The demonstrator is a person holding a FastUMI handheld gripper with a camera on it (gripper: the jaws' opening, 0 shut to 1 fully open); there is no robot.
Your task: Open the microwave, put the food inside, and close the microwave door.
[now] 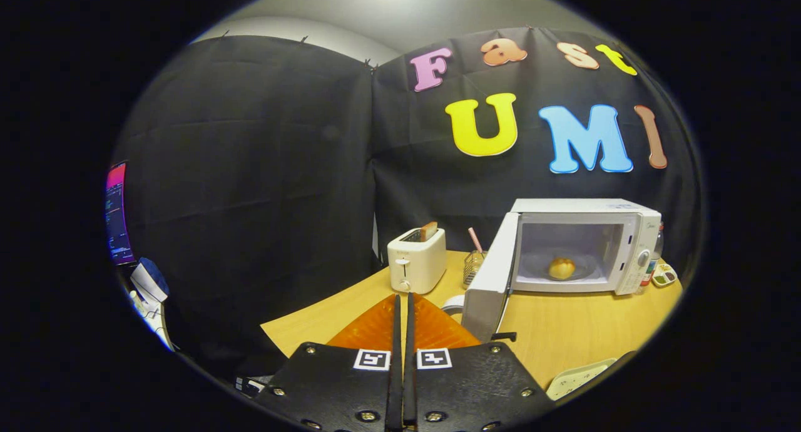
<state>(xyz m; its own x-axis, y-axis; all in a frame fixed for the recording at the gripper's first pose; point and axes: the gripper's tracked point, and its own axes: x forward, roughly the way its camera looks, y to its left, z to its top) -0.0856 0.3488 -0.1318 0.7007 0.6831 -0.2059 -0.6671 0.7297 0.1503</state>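
A white microwave [585, 244] stands at the right of the frame on a wooden desk [563, 332], its door [491, 280] swung wide open toward the left. Inside, on the turntable, sits a golden bread roll [562, 268]. The gripper [403, 307], at bottom centre, has its fingers pressed together, holding nothing, well short of the microwave. Left of the door stands a white toaster [417, 260] with a slice of toast [428, 230] poking up; a wire holder [474, 264] sits between them.
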